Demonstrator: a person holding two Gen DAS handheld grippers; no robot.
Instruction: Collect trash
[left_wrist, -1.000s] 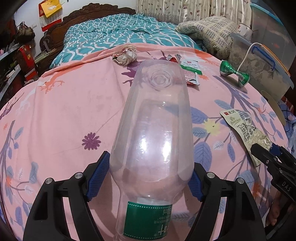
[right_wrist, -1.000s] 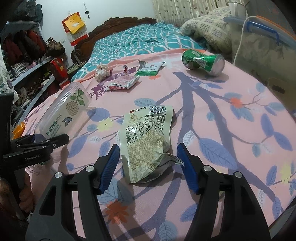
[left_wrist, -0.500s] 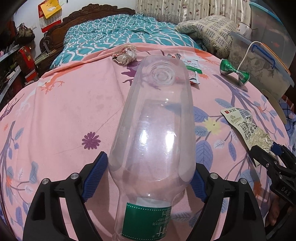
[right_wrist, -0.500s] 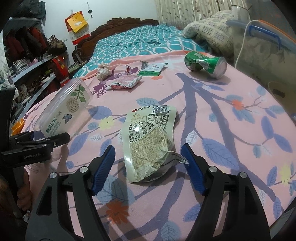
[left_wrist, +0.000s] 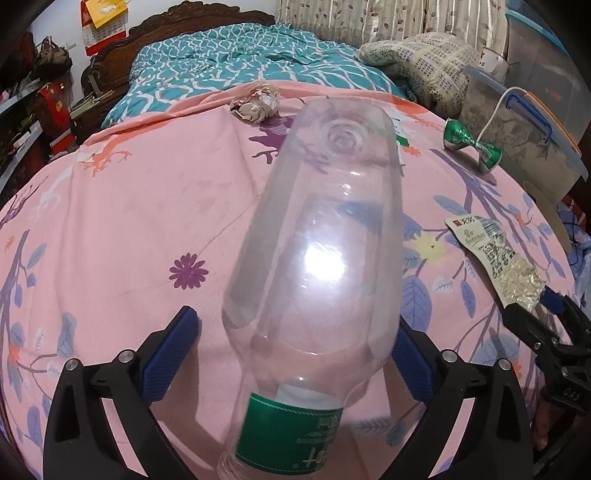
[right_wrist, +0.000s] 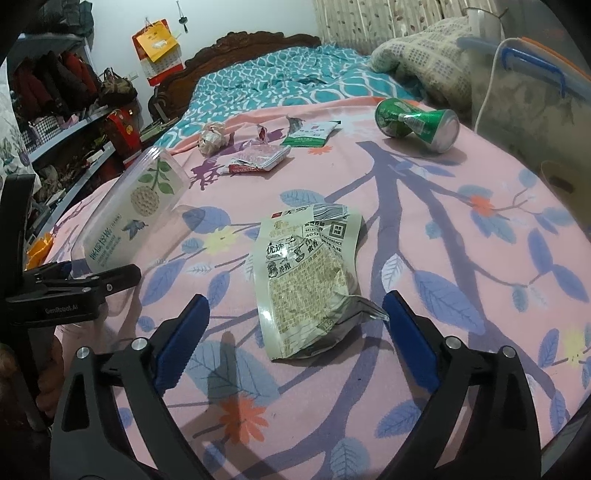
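Left gripper (left_wrist: 295, 354) has its blue pads spread wide around a clear plastic bottle with a green label (left_wrist: 317, 266), which fills the middle of its frame; the left pad looks clear of the bottle, but the right one I can't tell. Right gripper (right_wrist: 295, 332) is gaping wide too, low in its frame, with a torn pale-green snack wrapper (right_wrist: 306, 280) lying flat on the pink floral bedspread (right_wrist: 461, 229) between the fingers. Crushed green can (right_wrist: 417, 120) sits upper right, crumpled paper wad (right_wrist: 212, 137) upper left.
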